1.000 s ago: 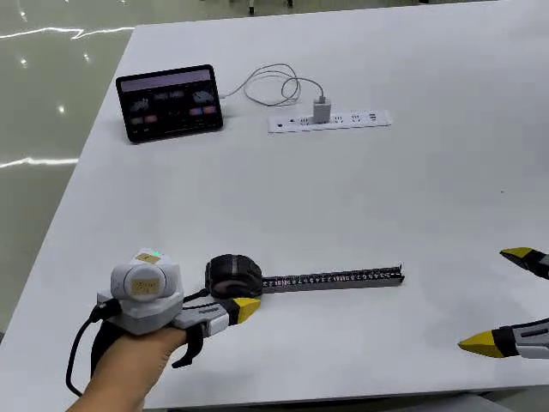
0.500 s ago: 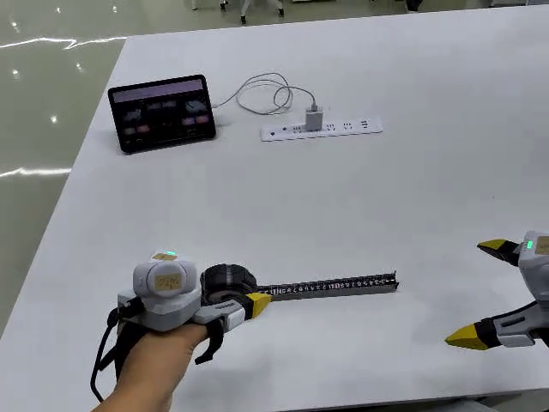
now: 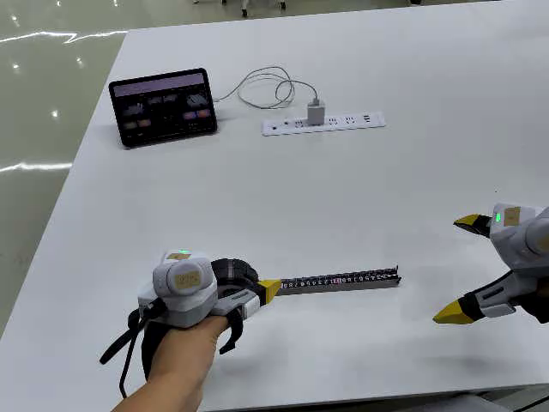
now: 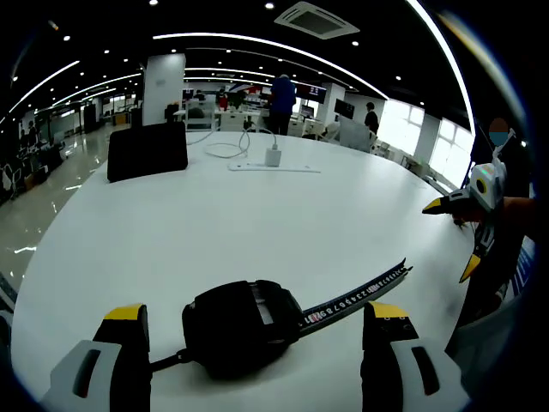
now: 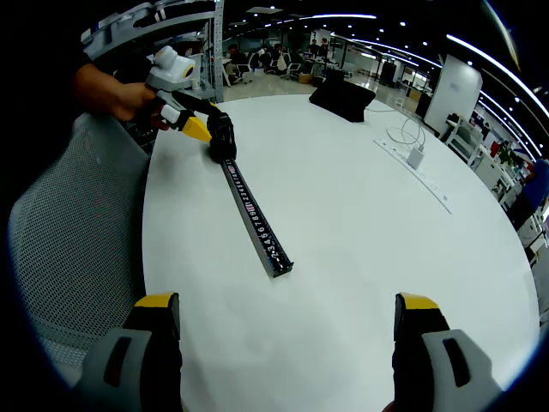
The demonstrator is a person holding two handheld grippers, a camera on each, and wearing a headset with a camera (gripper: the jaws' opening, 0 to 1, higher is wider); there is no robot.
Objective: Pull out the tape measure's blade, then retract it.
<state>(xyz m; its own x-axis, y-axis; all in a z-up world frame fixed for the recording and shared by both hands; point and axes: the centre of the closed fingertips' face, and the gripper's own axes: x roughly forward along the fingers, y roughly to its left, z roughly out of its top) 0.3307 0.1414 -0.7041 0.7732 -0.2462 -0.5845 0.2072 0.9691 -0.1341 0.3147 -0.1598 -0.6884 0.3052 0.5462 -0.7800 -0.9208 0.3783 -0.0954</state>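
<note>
Count of items on the bench, by kind:

- tape measure [image 3: 238,272]: 1, with 1 blade [image 3: 339,280]
- grippers: 2, the left gripper [image 4: 256,313] and the right gripper [image 3: 459,268]
- jaws: 2 on each gripper, so 4 yellow tips in all
- hand [image 3: 184,360]: 1 in the head view
- tablet [image 3: 163,105]: 1
- power strip [image 3: 322,124]: 1
- charger [image 3: 316,112]: 1
- white cable [image 3: 266,88]: 1
- white table [image 3: 343,197]: 1
- standing people far off in the left gripper view: at least 2; they are too small and distant for a firm total
</note>
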